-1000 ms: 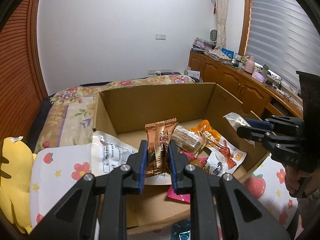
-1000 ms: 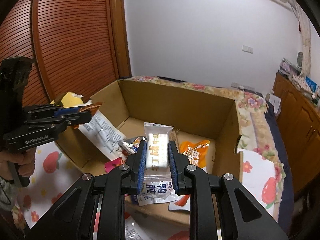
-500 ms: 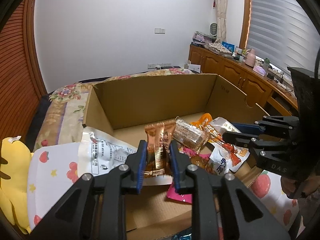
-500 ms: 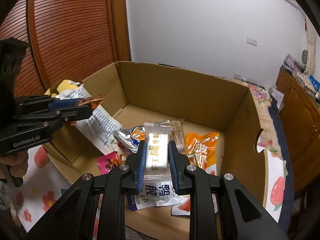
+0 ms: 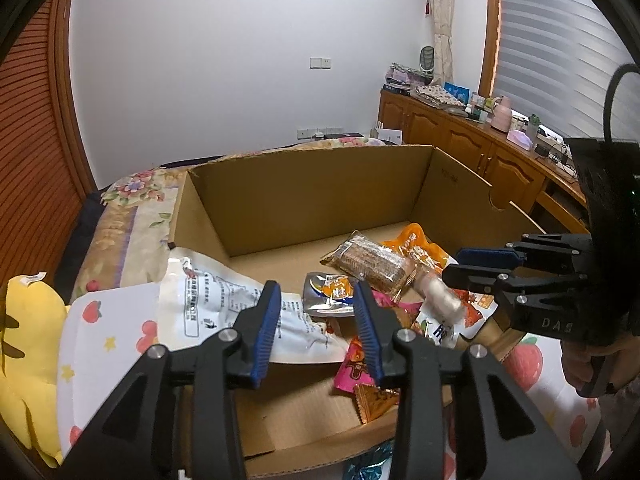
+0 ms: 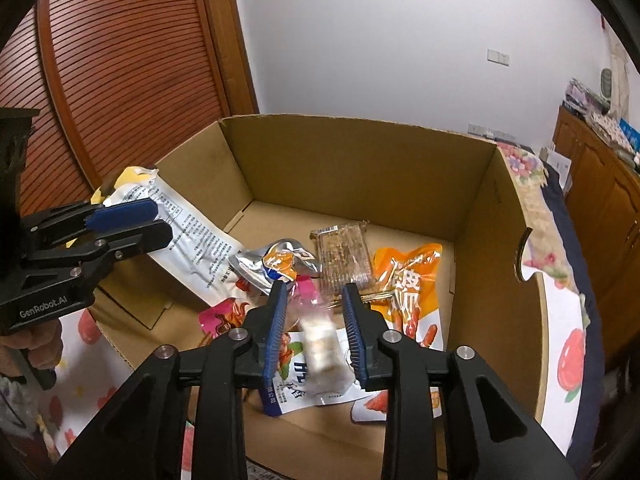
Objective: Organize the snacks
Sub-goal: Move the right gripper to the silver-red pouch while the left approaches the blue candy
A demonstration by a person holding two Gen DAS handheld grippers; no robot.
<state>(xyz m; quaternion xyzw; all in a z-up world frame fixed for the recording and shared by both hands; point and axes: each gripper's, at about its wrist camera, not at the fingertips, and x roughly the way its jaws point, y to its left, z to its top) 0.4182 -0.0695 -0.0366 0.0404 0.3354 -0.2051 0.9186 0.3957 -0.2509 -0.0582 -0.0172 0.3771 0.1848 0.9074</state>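
An open cardboard box (image 5: 320, 192) (image 6: 360, 160) holds several snack packets. My left gripper (image 5: 316, 320) is open and empty over the box's near edge; the brown wafer packet (image 5: 376, 400) lies below it inside the box. My right gripper (image 6: 312, 328) is open; the clear packet of white sweets (image 6: 320, 344) is blurred between and below its fingers, falling onto the pile, and it shows in the left wrist view (image 5: 440, 296). A brown bar (image 6: 344, 256), an orange packet (image 6: 408, 280) and a large white bag (image 6: 196, 240) lie in the box.
The box sits on a fruit-print cloth (image 5: 112, 328) on a bed. A yellow plush toy (image 5: 24, 340) lies at the left. Wooden cabinets (image 5: 480, 148) stand at the right, a slatted wooden door (image 6: 120, 80) at the left.
Both grippers have opened. The brown wafer packet dropped from the left gripper into the box. The white sweets packet left the right gripper and is falling.
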